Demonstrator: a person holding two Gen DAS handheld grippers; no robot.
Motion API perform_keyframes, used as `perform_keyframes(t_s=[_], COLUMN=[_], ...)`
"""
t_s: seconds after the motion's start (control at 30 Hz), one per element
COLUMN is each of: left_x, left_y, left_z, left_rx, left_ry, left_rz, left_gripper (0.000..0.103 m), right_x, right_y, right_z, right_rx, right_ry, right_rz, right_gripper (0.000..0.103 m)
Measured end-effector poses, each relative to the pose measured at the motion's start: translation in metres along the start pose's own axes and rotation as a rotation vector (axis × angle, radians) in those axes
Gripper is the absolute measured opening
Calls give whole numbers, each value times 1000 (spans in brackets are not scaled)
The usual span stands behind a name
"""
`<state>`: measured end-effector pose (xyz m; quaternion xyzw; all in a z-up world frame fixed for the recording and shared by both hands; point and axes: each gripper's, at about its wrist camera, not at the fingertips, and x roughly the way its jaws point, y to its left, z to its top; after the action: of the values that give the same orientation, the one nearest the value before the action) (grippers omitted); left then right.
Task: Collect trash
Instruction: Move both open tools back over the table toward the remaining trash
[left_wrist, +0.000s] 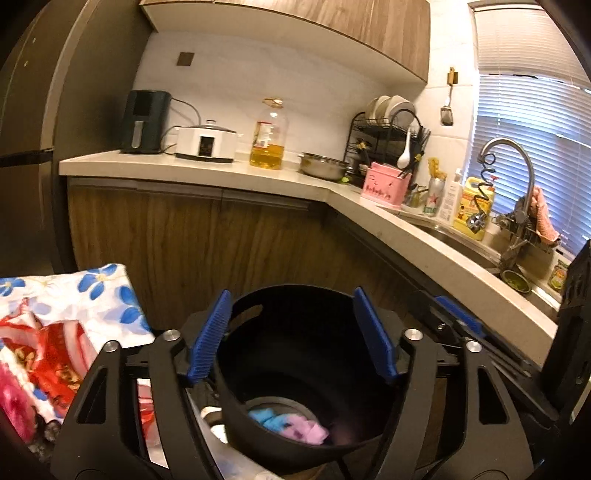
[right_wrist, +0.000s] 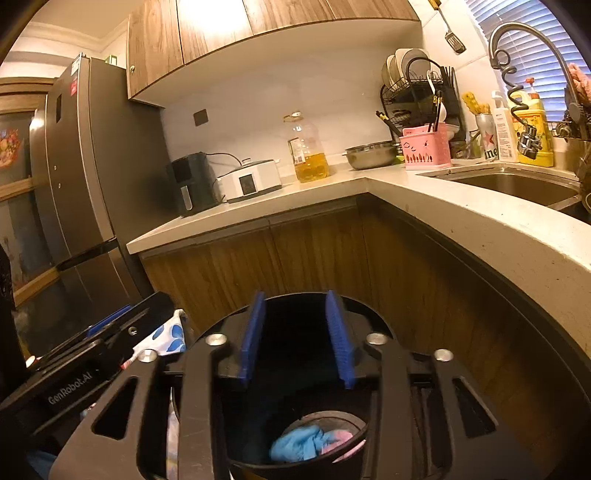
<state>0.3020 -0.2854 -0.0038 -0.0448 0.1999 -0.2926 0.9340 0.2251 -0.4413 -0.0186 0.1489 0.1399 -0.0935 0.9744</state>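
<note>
Kitchen: one bin (left_wrist: 295, 369), two rags (left_wrist: 291, 428).

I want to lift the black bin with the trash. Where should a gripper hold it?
Grip the black bin at its upper rim, beside the handle cutout, coming from above: it stands upright and open, so one finger likely fits inside the thin wall.
</note>
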Motion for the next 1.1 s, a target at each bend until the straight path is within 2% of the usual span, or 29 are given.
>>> perform_keyframes(t_s=[0.03,0.23,0.43,0.63,0.87,1.1], left_x=[-5,-33,-72,-118,-173,-217], left_y=[1,8,12,24,46,64], left_z=[-1,-9,-21,-32,-47,-64], left_rx=[5,-1,9,-18,-53,-64], left_ry=[-2,8,-7,-41,-80,-89], left_rz=[16,122,203,287,412,494], left_gripper=[73,85,89,89,89,89], right_x=[-2,-19,-42,-68,-98,-121], right_y=[1,3,15,27,47,80], right_z=[0,-4,-9,-16,-26,-44], right_rx=[-1,13,1,9,19,-21], right_ry=[-4,-16,-32,-46,-62,-76], right_rz=[-3,4,16,56,121,153], right_gripper=[53,68,76,82,82,82])
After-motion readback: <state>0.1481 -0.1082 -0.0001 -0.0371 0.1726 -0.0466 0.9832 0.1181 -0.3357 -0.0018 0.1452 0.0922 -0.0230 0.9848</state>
